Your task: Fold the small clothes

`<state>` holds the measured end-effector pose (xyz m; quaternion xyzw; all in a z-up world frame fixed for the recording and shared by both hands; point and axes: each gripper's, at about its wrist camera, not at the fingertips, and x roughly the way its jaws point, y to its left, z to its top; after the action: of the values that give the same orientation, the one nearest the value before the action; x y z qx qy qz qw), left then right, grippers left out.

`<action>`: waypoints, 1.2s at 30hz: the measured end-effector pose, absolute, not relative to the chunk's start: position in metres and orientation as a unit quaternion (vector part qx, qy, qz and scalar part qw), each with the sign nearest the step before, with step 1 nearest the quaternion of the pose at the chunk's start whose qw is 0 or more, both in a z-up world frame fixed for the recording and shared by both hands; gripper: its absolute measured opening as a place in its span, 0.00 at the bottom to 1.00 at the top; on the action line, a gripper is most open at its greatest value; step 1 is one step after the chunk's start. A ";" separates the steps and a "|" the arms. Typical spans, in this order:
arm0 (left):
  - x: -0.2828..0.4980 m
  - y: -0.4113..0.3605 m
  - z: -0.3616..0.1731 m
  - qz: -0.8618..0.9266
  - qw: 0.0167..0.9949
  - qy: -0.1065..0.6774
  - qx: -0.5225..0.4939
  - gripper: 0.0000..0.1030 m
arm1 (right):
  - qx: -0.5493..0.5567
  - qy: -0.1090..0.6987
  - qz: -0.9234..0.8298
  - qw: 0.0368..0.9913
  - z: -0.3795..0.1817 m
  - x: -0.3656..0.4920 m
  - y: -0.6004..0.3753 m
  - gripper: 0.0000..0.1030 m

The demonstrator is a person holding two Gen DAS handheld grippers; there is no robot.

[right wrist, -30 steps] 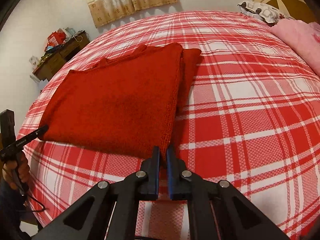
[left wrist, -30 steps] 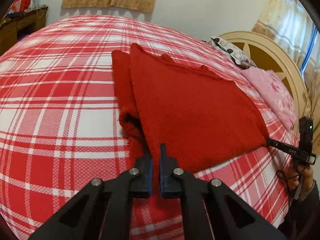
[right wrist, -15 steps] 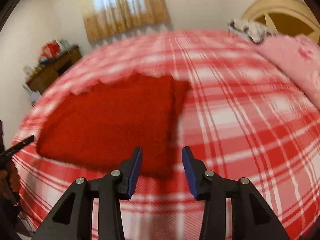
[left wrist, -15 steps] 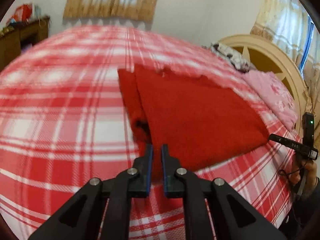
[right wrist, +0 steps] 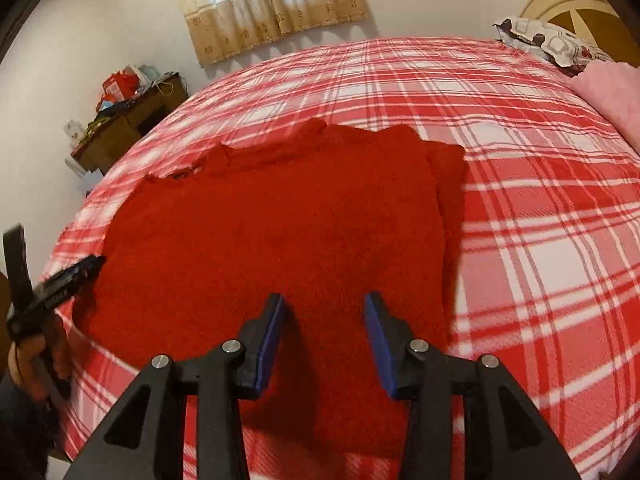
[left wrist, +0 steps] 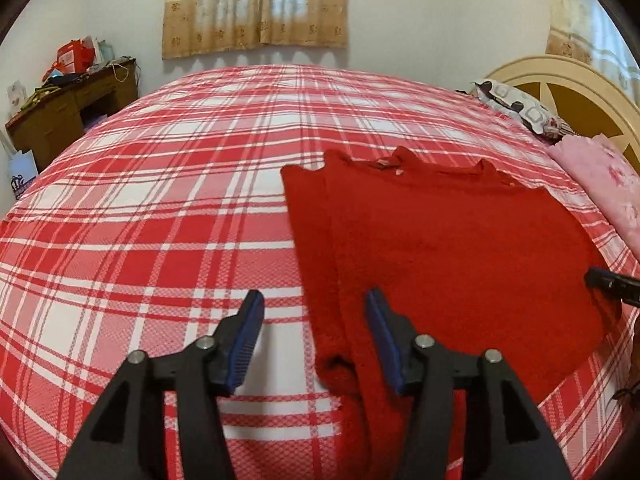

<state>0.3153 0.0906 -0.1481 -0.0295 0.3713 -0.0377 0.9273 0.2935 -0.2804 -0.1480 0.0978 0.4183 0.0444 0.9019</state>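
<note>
A red knitted sweater (left wrist: pixel 440 256) lies folded flat on the red-and-white plaid bed (left wrist: pixel 160 220); its sleeve edge shows along the left side. My left gripper (left wrist: pixel 316 340) is open and empty, held above the sweater's near left corner. In the right wrist view the sweater (right wrist: pixel 280 232) fills the middle. My right gripper (right wrist: pixel 324 336) is open and empty above the sweater's near edge. The other gripper's tip shows in each view, at the right (left wrist: pixel 612 284) and at the left (right wrist: pixel 68 276).
A pink pillow (left wrist: pixel 604 188) and a patterned pillow (left wrist: pixel 516 104) lie by the cream headboard (left wrist: pixel 560 80) at the right. A wooden desk (left wrist: pixel 68 108) with clutter stands at the far left. Curtains (left wrist: pixel 256 4) hang on the back wall.
Both grippers were shut on the sweater's near edge a second ago. Both have opened, let go of it and pulled back and up. The sweater lies flat.
</note>
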 end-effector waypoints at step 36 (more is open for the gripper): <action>0.302 0.105 -0.142 -0.043 0.919 0.390 -0.034 0.91 | -0.037 0.389 0.085 0.916 -0.130 0.270 -0.174 0.52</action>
<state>0.3015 0.1052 -0.1424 -0.0343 0.3897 -0.0433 0.9193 0.2696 -0.1737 -0.1304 -0.0370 0.3891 0.0852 0.9165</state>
